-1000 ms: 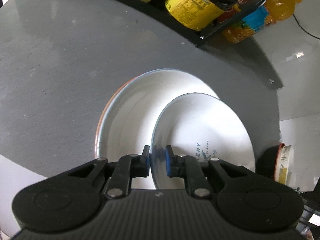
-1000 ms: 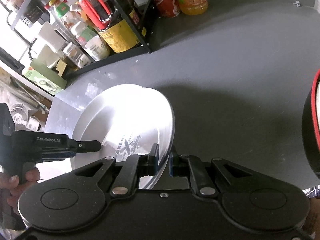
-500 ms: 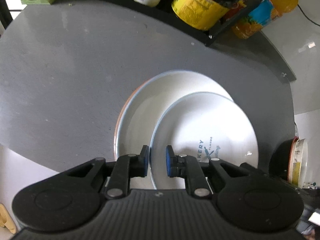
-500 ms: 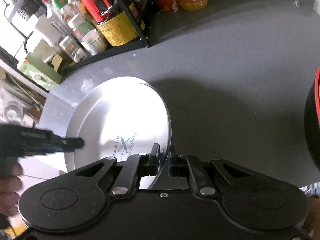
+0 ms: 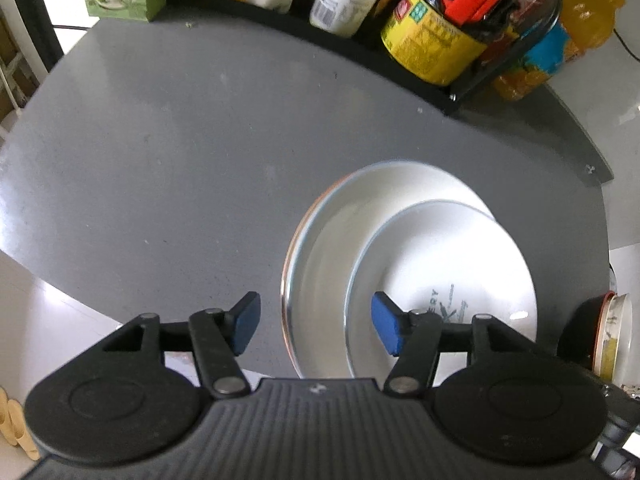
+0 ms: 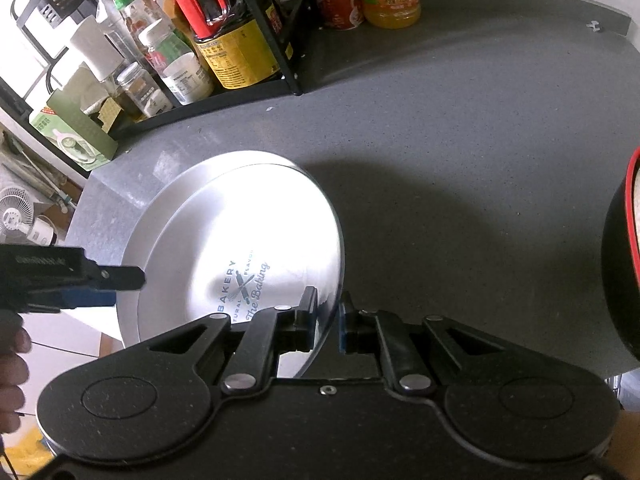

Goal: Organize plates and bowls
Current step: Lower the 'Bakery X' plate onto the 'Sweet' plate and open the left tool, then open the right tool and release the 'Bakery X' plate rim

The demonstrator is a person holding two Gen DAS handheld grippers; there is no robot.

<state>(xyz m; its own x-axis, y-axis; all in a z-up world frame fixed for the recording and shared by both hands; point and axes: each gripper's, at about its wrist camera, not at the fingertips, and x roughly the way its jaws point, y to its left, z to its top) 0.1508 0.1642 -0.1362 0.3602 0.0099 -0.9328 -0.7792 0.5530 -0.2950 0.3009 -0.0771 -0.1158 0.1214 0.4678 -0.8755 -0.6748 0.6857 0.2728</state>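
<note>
Left tool [image 5: 316,322] spread wide; right tool [image 6: 328,322] clamped.

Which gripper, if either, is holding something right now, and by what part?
The right gripper is shut on the near rim of the printed plate, which sits tilted over the larger plate. The left gripper is open and holds nothing.

Two white plates sit stacked on the grey counter: the big plate [image 5: 332,240] with an orange-ish rim underneath, and the smaller plate [image 6: 256,240] with a blue "BAKERY" logo on top, shifted off-centre toward one side. Black bowl [image 6: 624,256] with a red rim sits well apart.
</note>
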